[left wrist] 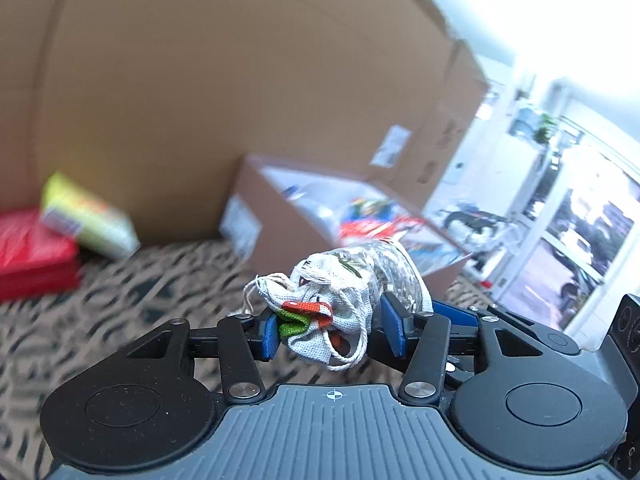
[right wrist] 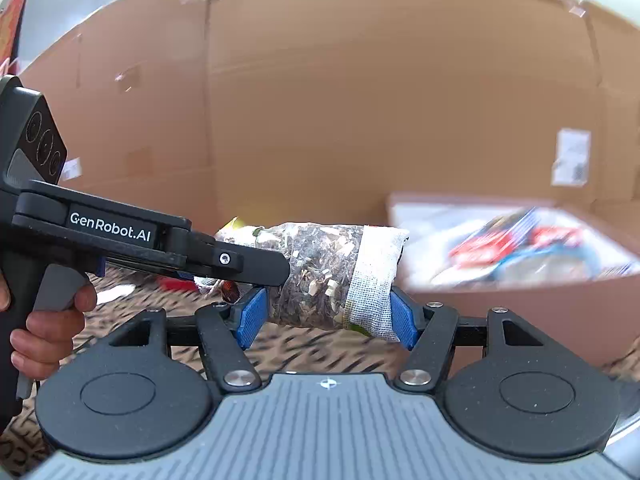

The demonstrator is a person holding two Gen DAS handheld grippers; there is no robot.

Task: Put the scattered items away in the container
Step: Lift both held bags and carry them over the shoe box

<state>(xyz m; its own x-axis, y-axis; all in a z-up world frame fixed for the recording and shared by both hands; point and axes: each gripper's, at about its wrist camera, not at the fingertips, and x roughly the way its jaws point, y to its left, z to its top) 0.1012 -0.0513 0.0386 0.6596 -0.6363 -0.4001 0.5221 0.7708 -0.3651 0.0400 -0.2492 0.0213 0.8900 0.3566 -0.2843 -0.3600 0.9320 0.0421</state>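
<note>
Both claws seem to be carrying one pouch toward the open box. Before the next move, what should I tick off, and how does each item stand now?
1. Left claw grips the pouch's drawstring end: ok, blue pads press the cloth.
2. Right claw grips the same pouch's clear, herb-filled body: ok, pads on both sides.
3. Pouch clear of the patterned floor: ok, floor shows beneath it.
4. Open cardboard box in sight ahead: ok, though blurred.
5. Room left in the box: cannot tell, packets already lie inside.
6. Loose drawstring free of the claw linkage: cannot tell, it dangles close.
</note>
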